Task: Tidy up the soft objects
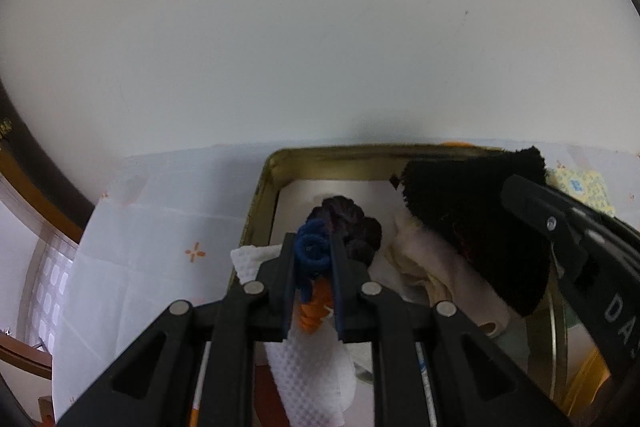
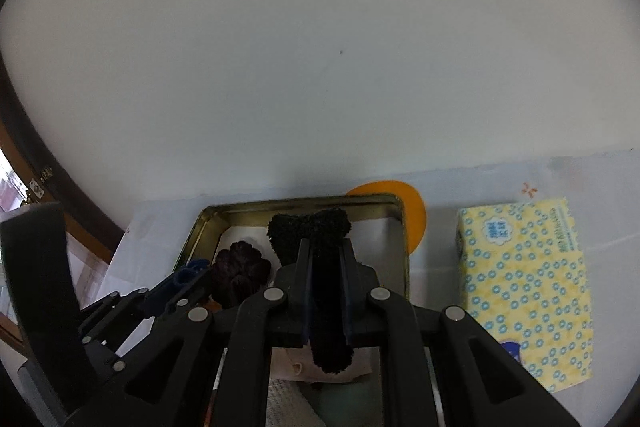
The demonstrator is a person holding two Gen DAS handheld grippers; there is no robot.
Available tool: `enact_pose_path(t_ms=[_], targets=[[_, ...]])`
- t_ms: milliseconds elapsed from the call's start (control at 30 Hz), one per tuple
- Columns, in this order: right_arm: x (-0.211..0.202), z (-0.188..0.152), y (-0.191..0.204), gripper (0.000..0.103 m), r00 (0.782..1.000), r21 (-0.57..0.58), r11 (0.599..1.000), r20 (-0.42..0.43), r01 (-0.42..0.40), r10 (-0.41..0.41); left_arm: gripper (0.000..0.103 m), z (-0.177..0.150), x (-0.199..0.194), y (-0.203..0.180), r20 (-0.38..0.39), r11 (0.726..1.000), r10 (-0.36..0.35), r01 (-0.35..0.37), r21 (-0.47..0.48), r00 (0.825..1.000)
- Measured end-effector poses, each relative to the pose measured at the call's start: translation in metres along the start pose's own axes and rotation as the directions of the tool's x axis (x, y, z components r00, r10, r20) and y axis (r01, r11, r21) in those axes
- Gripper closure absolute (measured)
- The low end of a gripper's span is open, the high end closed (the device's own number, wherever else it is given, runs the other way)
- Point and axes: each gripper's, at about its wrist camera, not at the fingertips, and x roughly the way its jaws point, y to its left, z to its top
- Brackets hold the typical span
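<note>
Both tools are gripping: left tool (image 1: pixel 314 259) clamping a blue hair tie (image 1: pixel 312 247), right tool (image 2: pixel 326 269) clamping black fuzzy cloth (image 2: pixel 310 233), over the tin (image 2: pixel 296 205); releasing inside likely follows.

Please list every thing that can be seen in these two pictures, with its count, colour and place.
tin: one, gold, on the tablecloth
dark scrunchie: one, purplish black, inside tin
cream cloth: one, inside tin
paper towel: one, white, over tin's near edge
tissue pack: one, yellow, right of tin
disc: one, orange, behind tin
tablecloth: one, white
blue scrunchie: one, in left tool
black fuzzy cloth: one, in right tool
</note>
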Motion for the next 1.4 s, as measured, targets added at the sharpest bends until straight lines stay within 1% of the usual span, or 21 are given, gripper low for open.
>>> enact_pose_path(t_ms=[67,100,133,167,200,233,267,333,367,433,533,600,767,800,967,1033,1100,1200,1267,1333,1400], targets=[[0.005,-0.001,0.001,0.088,0.999,0.002,1.0,-0.025,-0.028,0.028,0.081,0.0,0.005,0.0,-0.02,1.0,0.009,-0.009,0.002,1.0],[0.007,-0.002,0.001,0.085,0.998,0.005,0.999,-0.036,-0.045,0.045,0.064,0.0,0.009,-0.001,-0.046,1.0,0.007,-0.006,0.017,0.999],[0.009,-0.004,0.001,0.075,0.996,0.008,0.998,-0.069,-0.055,0.055,0.052,0.0,0.013,-0.005,-0.084,0.999,-0.014,0.018,0.051,0.996],[0.008,-0.005,0.0,0.059,0.994,0.014,0.998,-0.088,-0.058,0.059,0.024,-0.001,0.015,-0.011,-0.121,0.994,-0.044,0.055,0.09,0.992],[0.007,-0.007,-0.002,0.056,0.992,0.03,0.997,-0.103,-0.065,0.068,0.01,-0.003,0.016,-0.015,-0.15,0.99,-0.07,0.087,0.109,0.986],[0.004,-0.01,-0.008,0.051,0.993,0.065,0.996,-0.101,-0.059,0.066,0.008,-0.004,0.015,-0.017,-0.172,0.987,-0.084,0.105,0.118,0.981],[0.002,-0.011,-0.011,0.046,0.992,0.084,0.993,-0.097,-0.077,0.085,0.008,-0.005,0.013,-0.019,-0.185,0.987,-0.08,0.104,0.123,0.979],[-0.005,-0.016,-0.019,0.039,0.988,0.12,0.986,-0.088,-0.118,0.129,0.004,-0.006,0.007,-0.018,-0.175,0.99,-0.075,0.095,0.109,0.982],[-0.009,-0.018,-0.022,0.039,0.988,0.132,0.984,-0.075,-0.124,0.134,0.001,-0.008,0.005,-0.019,-0.172,0.99,-0.075,0.094,0.104,0.982],[-0.018,-0.024,-0.028,0.039,0.989,0.151,0.979,-0.037,-0.135,0.142,0.001,-0.013,0.002,-0.019,-0.16,0.99,-0.073,0.09,0.105,0.985],[-0.025,-0.029,-0.028,0.039,0.992,0.152,0.98,-0.013,-0.126,0.129,0.001,-0.025,-0.005,-0.021,-0.116,0.99,-0.044,0.059,0.125,0.992],[-0.03,-0.034,-0.028,0.039,0.991,0.144,0.981,-0.003,-0.131,0.133,0.001,-0.03,-0.01,-0.018,-0.088,0.993,-0.031,0.04,0.112,0.996],[-0.051,-0.05,-0.028,0.039,0.992,0.133,0.985,0.071,-0.112,0.103,0.001,-0.041,-0.019,-0.01,-0.052,0.997,-0.051,0.054,0.058,0.997],[-0.055,-0.053,-0.027,0.038,0.991,0.127,0.986,0.091,-0.104,0.093,0.001,-0.043,-0.02,-0.009,-0.047,0.997,-0.048,0.051,0.058,0.998],[-0.065,-0.065,-0.024,0.038,0.99,0.1,0.992,0.126,-0.08,0.067,0.001,-0.046,-0.024,-0.006,-0.037,0.997,-0.038,0.04,0.063,0.999],[-0.07,-0.072,-0.021,0.038,0.984,0.088,0.993,0.168,-0.075,0.06,0.001,-0.049,-0.025,-0.002,-0.021,0.998,-0.036,0.037,0.057,0.999],[-0.071,-0.076,-0.018,0.038,0.976,0.07,0.995,0.208,-0.075,0.059,0.001,-0.056,-0.037,-0.002,0.011,0.998,-0.035,0.034,0.047,0.999],[-0.085,-0.086,-0.014,0.037,0.955,0.036,0.997,0.292,-0.072,0.059,0.001,-0.066,-0.047,-0.003,0.077,0.999,-0.029,0.026,0.043,0.997],[-0.092,-0.091,-0.011,0.03,0.946,0.022,0.997,0.319,-0.069,0.058,0.001,-0.069,-0.05,-0.002,0.12,0.999,-0.024,0.021,0.026,0.992],[-0.096,-0.093,-0.011,0.029,0.933,0.009,0.997,0.352,-0.078,0.07,0.001,-0.07,-0.056,0.002,0.18,0.999,-0.035,0.038,-0.015,0.983],[-0.101,-0.096,-0.008,0.029,0.922,-0.016,0.997,0.377,-0.082,0.081,0.001,-0.07,-0.061,0.008,0.217,0.997,-0.042,0.054,-0.048,0.975]])
